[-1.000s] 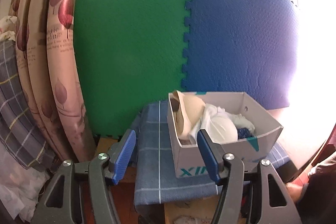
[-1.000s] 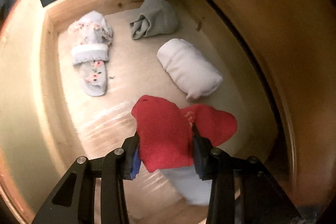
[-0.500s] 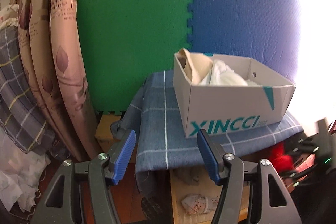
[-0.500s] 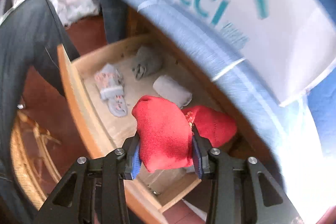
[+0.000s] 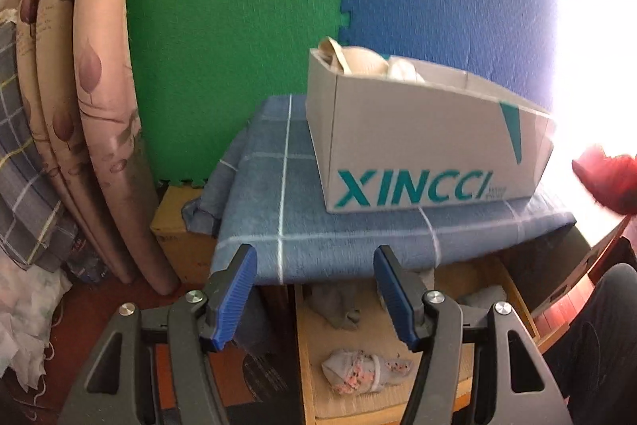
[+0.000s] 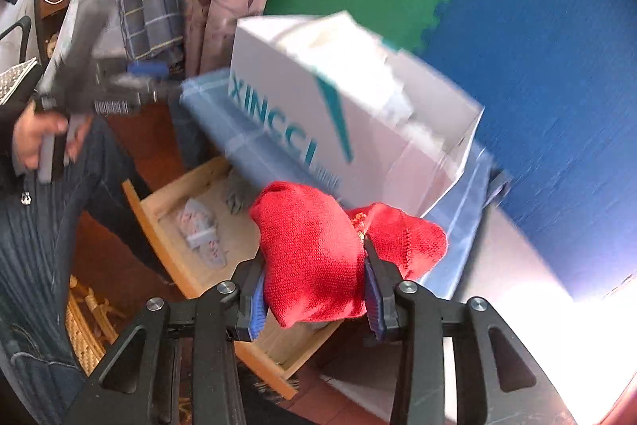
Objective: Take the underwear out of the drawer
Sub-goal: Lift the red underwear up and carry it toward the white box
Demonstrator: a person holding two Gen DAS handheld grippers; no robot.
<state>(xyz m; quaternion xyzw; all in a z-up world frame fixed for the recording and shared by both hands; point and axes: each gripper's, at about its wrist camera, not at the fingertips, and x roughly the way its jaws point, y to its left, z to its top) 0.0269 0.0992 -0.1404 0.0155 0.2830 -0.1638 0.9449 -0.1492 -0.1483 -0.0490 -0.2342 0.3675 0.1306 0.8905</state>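
My right gripper (image 6: 314, 285) is shut on a red knitted piece of underwear (image 6: 314, 250), held in the air above the open wooden drawer (image 6: 159, 222). The same red underwear (image 5: 609, 178) shows at the right edge of the left wrist view. In the drawer lie a floral folded piece (image 5: 364, 375) and a grey piece (image 5: 338, 309). My left gripper (image 5: 314, 293) stands open with nothing between its blue pads, low in front of the drawer. A white XINCCI box (image 5: 422, 150) holding pale clothes sits on a blue checked cloth (image 5: 278, 210) over the cabinet.
Green and blue foam mats (image 5: 239, 27) cover the wall behind. Rolled floral fabric (image 5: 99, 106) and a checked blanket (image 5: 20, 186) lean at the left. A person's hand (image 6: 36, 138) holds the left gripper; a dark trouser leg (image 6: 47, 226) stands beside the drawer. A wicker basket (image 6: 87, 309) sits below.
My right gripper has risen out of the drawer with the red underwear and now hangs beside the box. My left gripper has sunk, bringing the open drawer into its view.
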